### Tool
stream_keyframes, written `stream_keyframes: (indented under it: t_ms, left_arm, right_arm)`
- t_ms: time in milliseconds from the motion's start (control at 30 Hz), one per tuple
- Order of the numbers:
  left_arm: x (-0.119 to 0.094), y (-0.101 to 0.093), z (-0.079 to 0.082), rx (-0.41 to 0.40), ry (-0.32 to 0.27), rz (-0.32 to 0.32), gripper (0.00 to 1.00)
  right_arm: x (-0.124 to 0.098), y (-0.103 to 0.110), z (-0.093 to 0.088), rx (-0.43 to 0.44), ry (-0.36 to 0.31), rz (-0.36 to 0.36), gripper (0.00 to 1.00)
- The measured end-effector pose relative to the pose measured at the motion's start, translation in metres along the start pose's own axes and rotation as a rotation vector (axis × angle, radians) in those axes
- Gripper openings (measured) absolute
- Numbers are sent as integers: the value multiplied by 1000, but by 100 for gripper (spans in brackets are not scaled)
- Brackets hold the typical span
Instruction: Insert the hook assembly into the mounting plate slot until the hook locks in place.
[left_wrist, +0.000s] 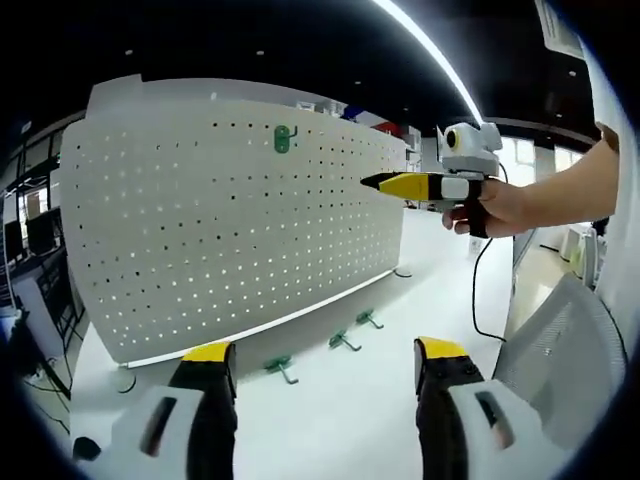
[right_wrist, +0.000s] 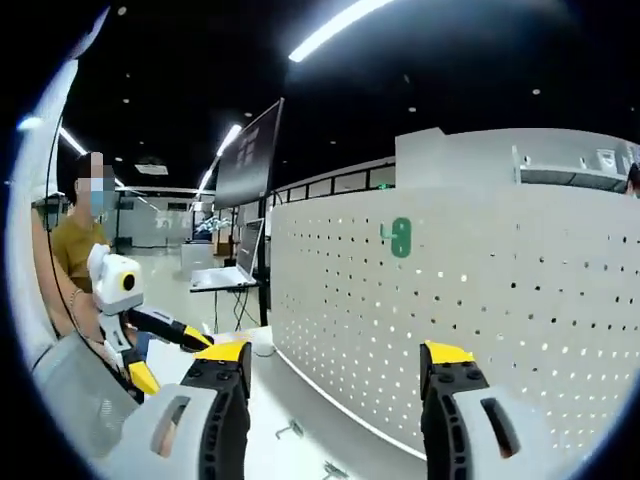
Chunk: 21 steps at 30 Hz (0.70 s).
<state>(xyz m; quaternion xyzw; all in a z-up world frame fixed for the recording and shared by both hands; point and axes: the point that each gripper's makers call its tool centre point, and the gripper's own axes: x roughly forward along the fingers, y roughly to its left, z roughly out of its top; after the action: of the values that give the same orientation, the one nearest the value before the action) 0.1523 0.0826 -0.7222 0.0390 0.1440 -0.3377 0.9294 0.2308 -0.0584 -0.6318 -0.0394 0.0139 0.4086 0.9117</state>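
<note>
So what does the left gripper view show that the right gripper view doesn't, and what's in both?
Left gripper view alone: three green hooks lying on the white table in front of the board, the nearest, a middle one, the farthest, and the right gripper, jaws together, held in a hand.

Right gripper view alone: a dark monitor, an open laptop, a seated person, and the left gripper.

Both: the white pegboard with one green hook mounted on it.

Pegboard (left_wrist: 230, 230) matt white perforated metal; mounted hook (left_wrist: 285, 138) green plastic; tabletop (left_wrist: 340, 400) smooth white, slight sheen.
</note>
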Motion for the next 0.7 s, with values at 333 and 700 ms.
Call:
stream_keyframes:
  t_ms: [333, 700]
  left_arm:
    - [0, 2, 0, 0, -6, -1, 76]
    - [-2, 2, 1, -6, -12, -6, 77]
  right_arm:
    - [-27, 2, -20, 16, 46, -10, 68]
    - [-51, 6, -45, 48, 95, -27, 69]
